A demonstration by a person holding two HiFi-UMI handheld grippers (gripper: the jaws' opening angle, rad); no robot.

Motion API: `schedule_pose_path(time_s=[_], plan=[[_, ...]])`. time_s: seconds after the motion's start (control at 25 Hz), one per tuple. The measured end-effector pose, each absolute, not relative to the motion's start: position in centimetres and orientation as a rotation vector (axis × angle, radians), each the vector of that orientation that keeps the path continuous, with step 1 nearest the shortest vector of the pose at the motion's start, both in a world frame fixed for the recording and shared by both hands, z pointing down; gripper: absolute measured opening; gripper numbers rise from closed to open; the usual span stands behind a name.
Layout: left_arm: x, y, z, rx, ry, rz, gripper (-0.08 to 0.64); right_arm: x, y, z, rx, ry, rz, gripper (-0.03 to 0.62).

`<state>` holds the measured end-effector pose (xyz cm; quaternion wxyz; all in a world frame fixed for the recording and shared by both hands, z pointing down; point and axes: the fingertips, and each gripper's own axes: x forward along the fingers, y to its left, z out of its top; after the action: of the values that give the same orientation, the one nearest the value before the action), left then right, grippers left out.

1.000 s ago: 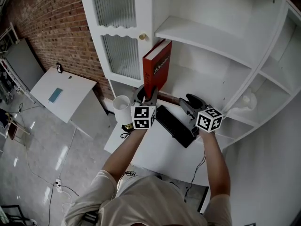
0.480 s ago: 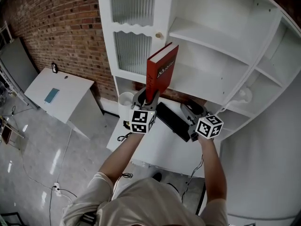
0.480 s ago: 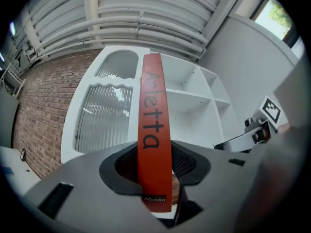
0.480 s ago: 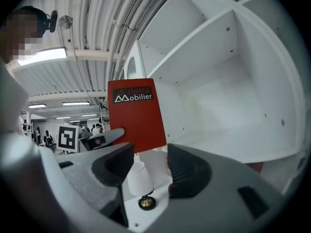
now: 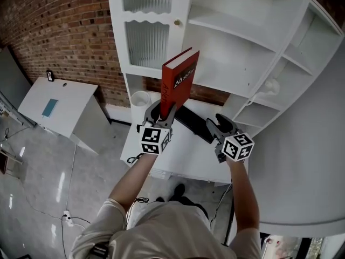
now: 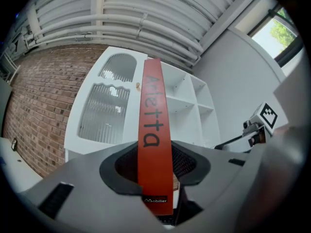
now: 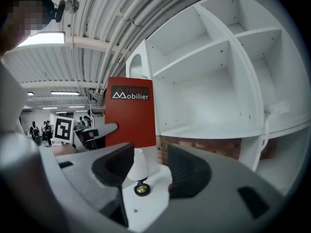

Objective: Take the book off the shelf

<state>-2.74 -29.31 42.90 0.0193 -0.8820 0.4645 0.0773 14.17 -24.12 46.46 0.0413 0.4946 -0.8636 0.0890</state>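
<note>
A red book (image 5: 180,82) stands upright in my left gripper (image 5: 161,110), in front of the white shelf unit (image 5: 232,31) and off its boards. In the left gripper view the book's spine (image 6: 154,130) rises between the jaws, and the left gripper (image 6: 155,166) is shut on its lower end. My right gripper (image 5: 218,126) hangs to the right of the book, apart from it. In the right gripper view the right gripper (image 7: 146,166) is open with nothing between its pads, and the book's red cover (image 7: 130,113) shows at the left.
Below the grippers is a white desk (image 5: 178,158) with a black keyboard-like slab (image 5: 192,124) and a small white lamp (image 5: 141,98). The lamp (image 7: 139,171) shows beyond the right jaws. A white side table (image 5: 54,104) and a brick wall (image 5: 70,31) are at the left.
Both grippers have drawn back from the shelf, the left one carrying the red book with it. The book stays upright in the left jaws. The right jaws stay open.
</note>
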Motion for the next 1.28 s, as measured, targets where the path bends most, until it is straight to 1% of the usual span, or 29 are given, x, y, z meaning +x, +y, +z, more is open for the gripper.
schedule_pose_path(time_s=[0.24,0.52,0.6,0.72,0.88,1.08,1.28], plan=[[-2.7,-27.0,44.7,-2.750,1.413,0.236,0.147,15.1,-20.2,47.8,1.567,-2.556,0.234,0.216],[-2.1,-23.4,44.7,-2.746,1.390,0.253,0.146,17.2,-16.9,47.9,1.659,-2.535,0.204,0.211],[-2.0,-22.6,44.7,-2.750,1.401,0.258,0.146,18.1,-16.2,47.6,1.697,-2.530,0.172,0.178],[-1.9,-21.4,44.7,-2.743,1.430,0.264,0.147,19.7,-15.3,47.1,1.747,-2.507,0.114,0.101],[-1.3,-20.2,45.1,-2.724,1.474,0.252,0.147,21.6,-14.0,46.6,1.748,-2.502,0.066,0.077],[-0.4,-18.9,45.5,-2.705,1.506,0.243,0.146,23.7,-12.9,46.7,1.762,-2.501,0.020,0.010],[0.2,-17.8,45.3,-2.692,1.517,0.236,0.146,25.4,-12.5,46.6,1.778,-2.500,0.000,0.003]])
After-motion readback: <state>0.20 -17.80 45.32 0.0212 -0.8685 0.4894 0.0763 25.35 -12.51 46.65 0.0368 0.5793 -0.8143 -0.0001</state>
